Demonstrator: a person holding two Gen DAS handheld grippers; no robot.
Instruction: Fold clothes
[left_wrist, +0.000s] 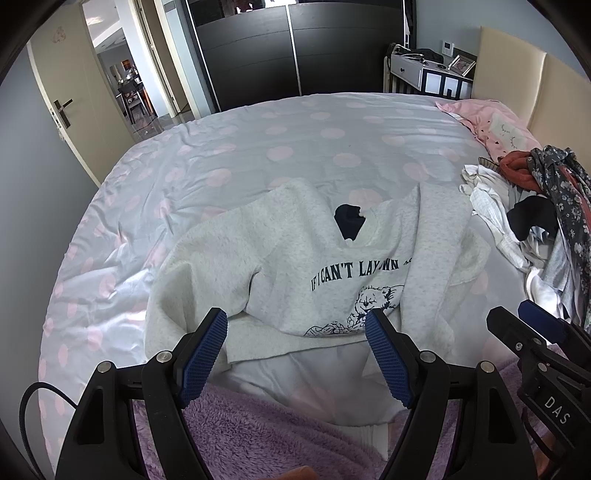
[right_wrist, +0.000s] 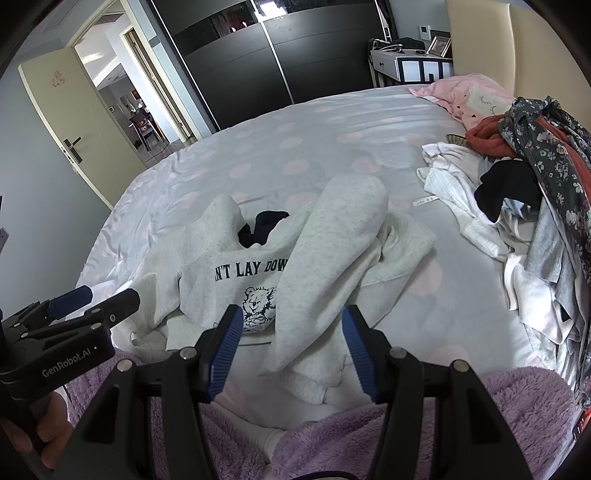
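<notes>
A light grey sweatshirt (left_wrist: 288, 266) with dark lettering and a bear print lies crumpled on the bed, sleeves thrown over its body; it also shows in the right wrist view (right_wrist: 325, 258). A dark garment (left_wrist: 349, 221) peeks out at its neck. My left gripper (left_wrist: 295, 325) is open and empty, hovering above the sweatshirt's near hem. My right gripper (right_wrist: 291, 321) is open and empty above a sleeve near the hem. Each gripper shows in the other's view: the right gripper (left_wrist: 524, 317) at right, the left gripper (right_wrist: 107, 295) at left.
The bed (left_wrist: 258, 147) has a grey cover with pink dots. A pile of mixed clothes (right_wrist: 517, 206) lies at the right, by a pink pillow (right_wrist: 469, 96). A purple fleece (right_wrist: 332, 443) is at the near edge. A dark wardrobe and an open door stand beyond.
</notes>
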